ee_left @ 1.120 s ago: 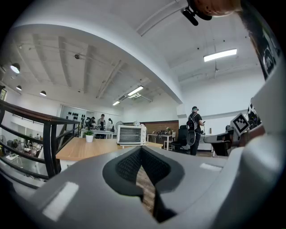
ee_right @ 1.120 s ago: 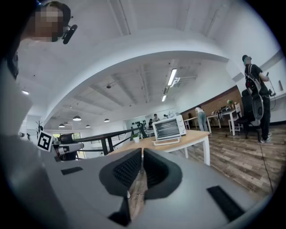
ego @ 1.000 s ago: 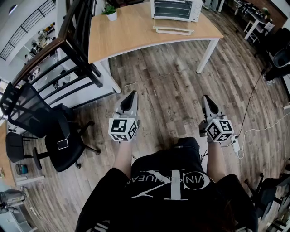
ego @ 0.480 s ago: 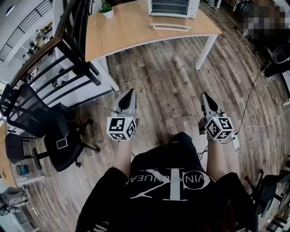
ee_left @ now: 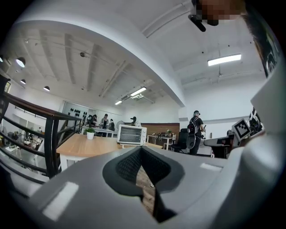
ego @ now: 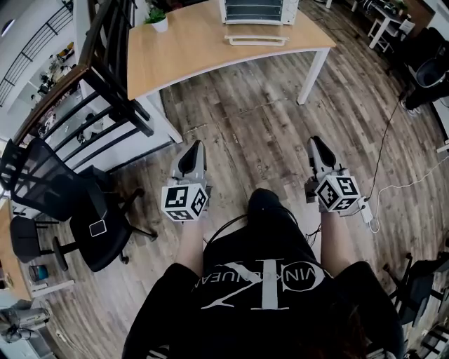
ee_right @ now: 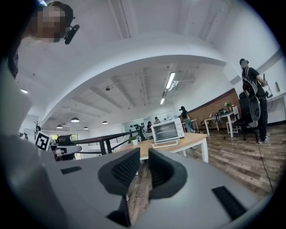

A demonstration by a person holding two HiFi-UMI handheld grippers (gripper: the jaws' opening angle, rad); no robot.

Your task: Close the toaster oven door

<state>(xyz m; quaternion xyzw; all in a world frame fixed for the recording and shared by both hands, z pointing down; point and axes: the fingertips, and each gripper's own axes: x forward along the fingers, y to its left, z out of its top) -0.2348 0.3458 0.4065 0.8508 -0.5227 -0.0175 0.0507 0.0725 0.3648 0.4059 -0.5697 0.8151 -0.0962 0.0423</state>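
Note:
A white toaster oven (ego: 256, 10) stands at the far edge of a wooden table (ego: 203, 52), and its door (ego: 256, 40) lies folded down flat in front of it. Both grippers hang over the plank floor, well short of the table. My left gripper (ego: 192, 147) points at the table with its jaw tips touching and nothing in them; its own view shows the oven (ee_left: 132, 134) far ahead beyond my left gripper (ee_left: 141, 150). My right gripper (ego: 313, 144) has a narrow gap between its pads, which hold nothing. The right gripper view has the oven (ee_right: 167, 131) and lowered door (ee_right: 165, 143) beyond my right gripper (ee_right: 144, 154).
A small potted plant (ego: 156, 19) sits on the table's left end. A dark metal railing (ego: 105, 84) runs along the left, with black office chairs (ego: 77, 203) below it. A white cable (ego: 414, 186) crosses the floor at right. People (ee_right: 252, 96) stand in the background.
In the head view the table and oven have slid up and to the left, both grippers sit a little higher, and a leg has stepped forward. Jaws look unchanged.

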